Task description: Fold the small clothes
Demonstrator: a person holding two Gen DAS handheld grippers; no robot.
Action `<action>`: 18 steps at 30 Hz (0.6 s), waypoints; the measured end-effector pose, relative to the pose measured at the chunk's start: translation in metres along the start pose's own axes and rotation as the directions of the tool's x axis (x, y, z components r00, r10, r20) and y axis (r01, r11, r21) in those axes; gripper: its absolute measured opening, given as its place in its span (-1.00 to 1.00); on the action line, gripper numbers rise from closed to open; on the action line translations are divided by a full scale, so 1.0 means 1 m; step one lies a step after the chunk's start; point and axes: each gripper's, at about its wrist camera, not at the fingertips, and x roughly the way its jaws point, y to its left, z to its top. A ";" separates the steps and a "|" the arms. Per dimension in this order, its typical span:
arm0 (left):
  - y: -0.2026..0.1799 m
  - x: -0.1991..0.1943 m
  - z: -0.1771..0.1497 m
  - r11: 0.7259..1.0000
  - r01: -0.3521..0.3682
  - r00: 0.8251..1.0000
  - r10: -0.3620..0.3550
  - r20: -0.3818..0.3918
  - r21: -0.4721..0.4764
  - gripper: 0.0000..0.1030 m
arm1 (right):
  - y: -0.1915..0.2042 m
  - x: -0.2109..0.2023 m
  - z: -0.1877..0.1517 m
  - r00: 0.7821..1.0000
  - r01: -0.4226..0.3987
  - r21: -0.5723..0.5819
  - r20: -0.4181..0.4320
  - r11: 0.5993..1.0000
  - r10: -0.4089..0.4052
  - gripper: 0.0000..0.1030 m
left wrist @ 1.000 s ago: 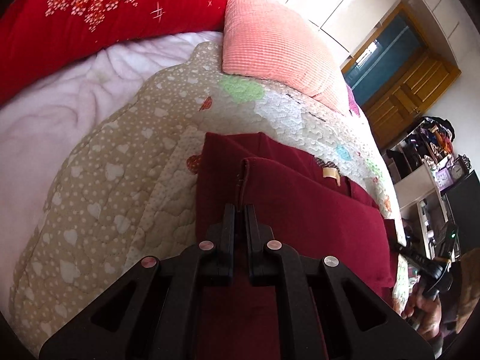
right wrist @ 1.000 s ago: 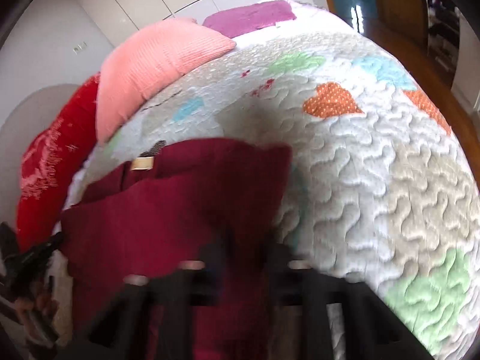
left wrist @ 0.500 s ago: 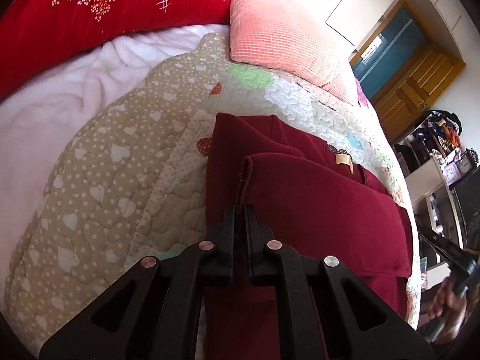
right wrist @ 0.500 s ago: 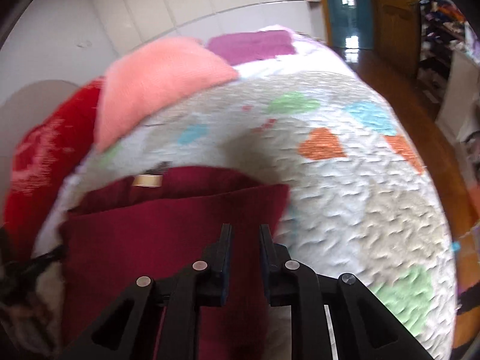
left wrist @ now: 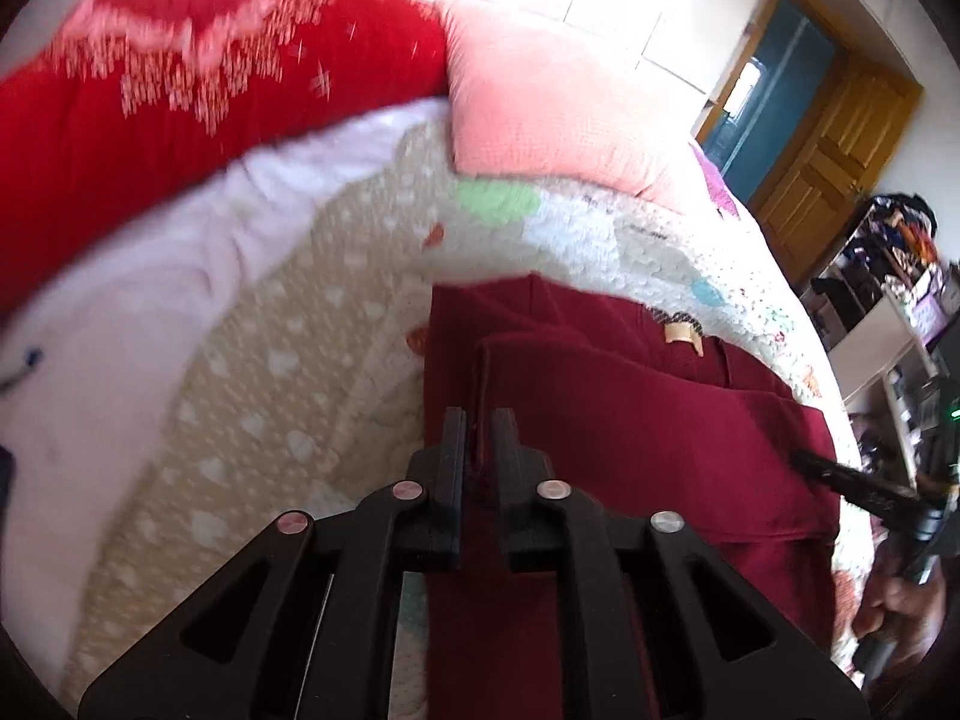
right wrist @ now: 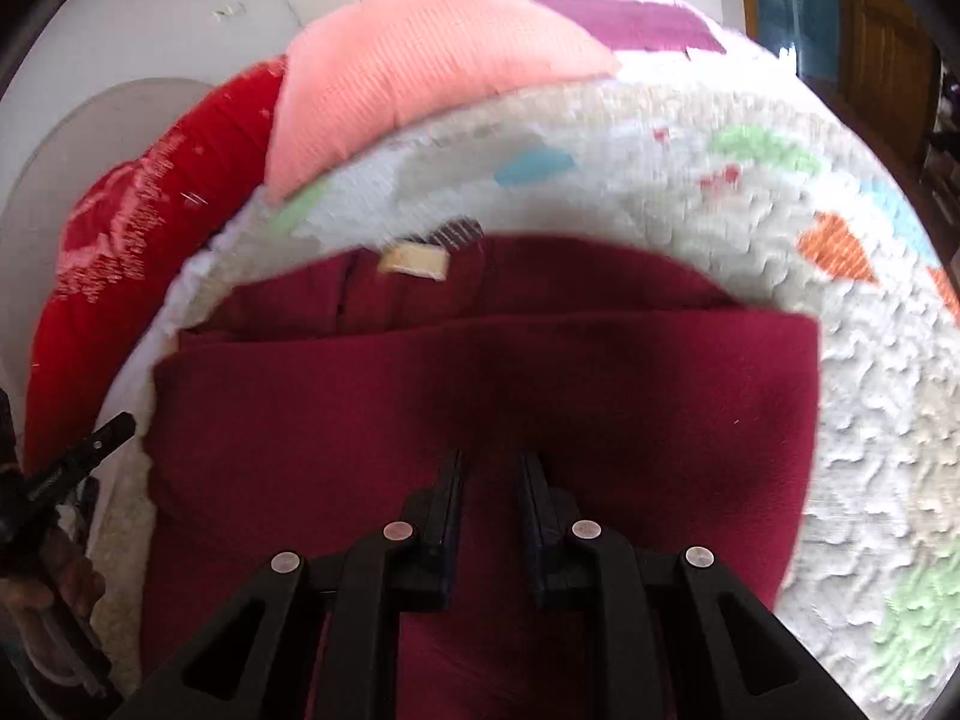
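Observation:
A dark red garment [left wrist: 630,420] with a tan label [left wrist: 681,336] lies folded on the quilted bedspread [left wrist: 270,420]. My left gripper [left wrist: 479,420] is at the garment's left edge. Its jaws are opening, a narrow gap shows, and the edge of the folded layer still lies between them. In the right wrist view the same garment [right wrist: 540,390] fills the middle, its label [right wrist: 414,261] at the far edge. My right gripper [right wrist: 492,462] hovers over the folded layer near its middle. Its fingers stand slightly apart with flat cloth showing below and nothing pinched.
A pink pillow [left wrist: 558,108] and a red flowered quilt [left wrist: 180,90] lie at the head of the bed, with a purple pillow [right wrist: 624,24] further back. A wooden door [left wrist: 840,150] and cluttered shelves [left wrist: 888,300] stand beyond the bed's right side.
The left jaws have parted slightly and that gripper has pulled back and up a little. The right gripper has slid left from the garment's right edge to over its middle.

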 end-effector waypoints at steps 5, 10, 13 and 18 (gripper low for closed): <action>-0.009 -0.002 0.002 0.999 0.029 1.000 -0.029 0.011 0.019 -0.34 | 0.013 -0.021 -0.014 1.000 0.029 -0.060 0.000 0.998 -0.029 -0.67; -0.021 0.029 -0.009 0.999 -0.005 0.999 0.007 -0.041 0.040 -0.34 | 0.007 -0.010 -0.029 0.990 0.138 -0.080 -0.005 0.987 -0.139 -0.67; -0.025 0.056 -0.015 0.998 -0.047 0.995 0.051 -0.086 0.052 -0.31 | -0.005 0.008 -0.027 0.991 0.131 -0.073 -0.015 0.989 -0.133 -0.68; -0.025 0.055 -0.014 0.997 -0.058 0.996 0.061 -0.068 0.051 -0.31 | -0.019 -0.026 -0.029 0.993 0.118 -0.043 0.022 0.992 -0.117 -0.67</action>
